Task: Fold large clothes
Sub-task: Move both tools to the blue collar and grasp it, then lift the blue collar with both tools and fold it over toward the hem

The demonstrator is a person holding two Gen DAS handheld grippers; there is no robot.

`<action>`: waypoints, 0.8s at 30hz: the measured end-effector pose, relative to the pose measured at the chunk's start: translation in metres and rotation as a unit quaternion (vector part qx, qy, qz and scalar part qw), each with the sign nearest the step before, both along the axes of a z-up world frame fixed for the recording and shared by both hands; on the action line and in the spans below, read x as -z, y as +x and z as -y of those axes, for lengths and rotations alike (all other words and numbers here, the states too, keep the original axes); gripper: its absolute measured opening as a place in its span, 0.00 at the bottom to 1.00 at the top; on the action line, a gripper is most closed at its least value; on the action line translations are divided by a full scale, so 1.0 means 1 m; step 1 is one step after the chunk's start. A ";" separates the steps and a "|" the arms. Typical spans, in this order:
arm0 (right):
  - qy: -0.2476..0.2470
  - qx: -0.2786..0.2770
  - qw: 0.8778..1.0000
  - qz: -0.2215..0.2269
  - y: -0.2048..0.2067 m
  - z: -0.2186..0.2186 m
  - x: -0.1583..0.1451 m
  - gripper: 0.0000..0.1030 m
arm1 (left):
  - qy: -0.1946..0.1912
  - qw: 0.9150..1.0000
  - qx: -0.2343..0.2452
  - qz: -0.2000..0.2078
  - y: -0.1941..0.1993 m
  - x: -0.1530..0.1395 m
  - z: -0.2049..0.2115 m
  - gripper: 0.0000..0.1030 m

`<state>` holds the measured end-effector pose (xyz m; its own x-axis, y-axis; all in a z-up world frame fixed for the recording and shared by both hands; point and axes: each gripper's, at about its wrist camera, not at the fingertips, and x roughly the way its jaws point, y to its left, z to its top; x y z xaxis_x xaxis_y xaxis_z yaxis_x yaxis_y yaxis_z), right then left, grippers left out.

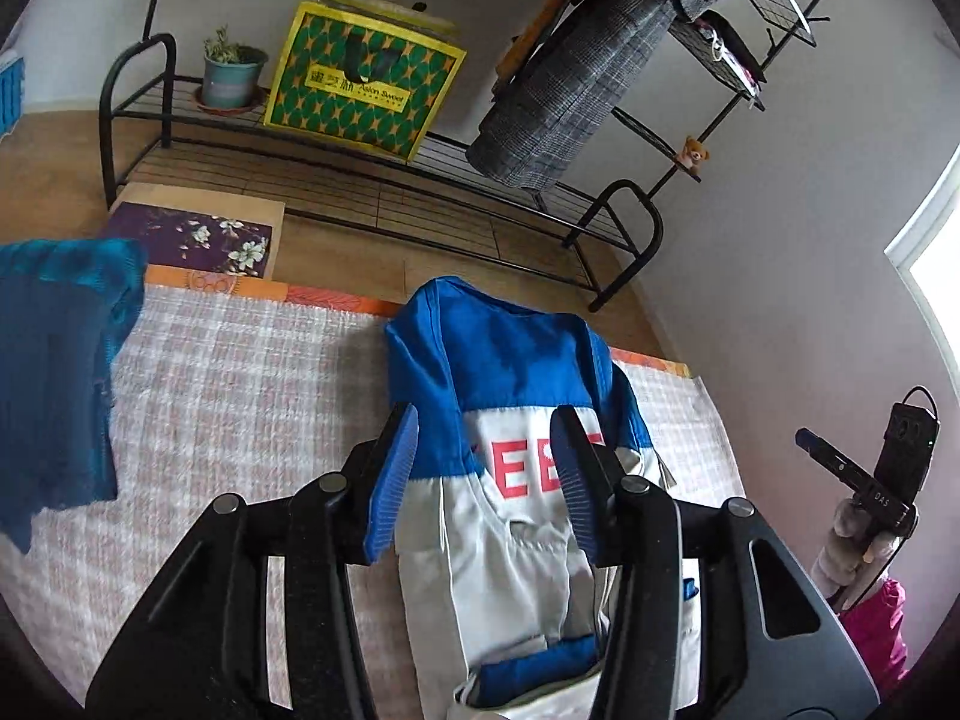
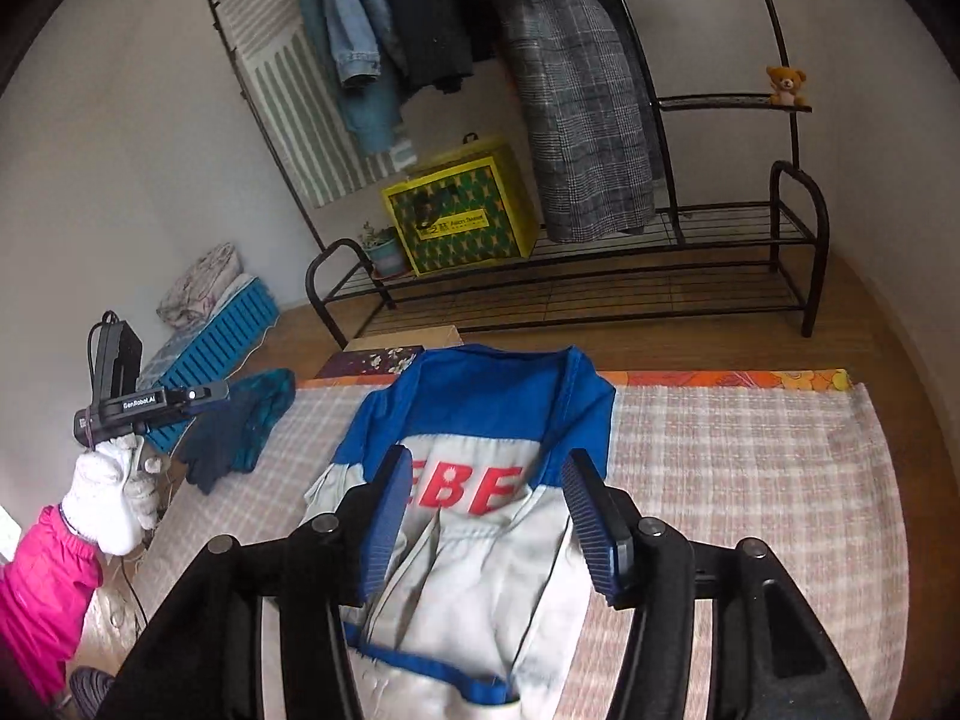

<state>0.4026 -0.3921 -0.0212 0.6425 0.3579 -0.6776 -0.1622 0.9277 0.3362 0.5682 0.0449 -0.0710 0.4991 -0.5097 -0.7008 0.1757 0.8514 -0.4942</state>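
A blue-and-white jacket lies folded into a long narrow strip on the checked pink-and-white blanket. Its long axis runs from the camera outward: the blue collar end points toward 12 o'clock, at the blanket's far edge, and the white lower part with a blue hem comes down toward 6 o'clock. Red letters sit across the white panel just under the blue yoke. Both sleeves are tucked in along the body.

In the left wrist view the left gripper hangs above the jacket with its blue-padded jaws partly apart; nothing is between them and neither pad touches the cloth. The right gripper shows at 4 o'clock, held by a white-gloved hand.

In the right wrist view the jacket again points its collar to 12 o'clock. The right gripper stands above it, jaws about half open and empty. The left gripper is at 9 o'clock, in a gloved hand with a pink sleeve.

A teal garment lies crumpled on the blanket at 9 o'clock, apart from the jacket. At 12 o'clock, beyond the blanket, stands a black metal clothes rack with a yellow-green box.
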 end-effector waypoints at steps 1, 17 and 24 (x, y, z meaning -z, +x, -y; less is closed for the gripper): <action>0.003 0.003 1.000 -0.006 0.017 0.002 0.010 0.56 | 0.000 1.000 0.001 -0.008 0.015 0.010 0.004 0.45; 0.044 0.050 0.993 -0.101 0.197 0.021 0.168 0.60 | -0.010 0.996 0.025 -0.091 0.188 0.140 0.075 0.45; 0.024 0.024 0.992 -0.119 0.221 0.003 0.187 0.55 | 0.044 0.995 0.039 -0.084 0.201 0.159 0.104 0.45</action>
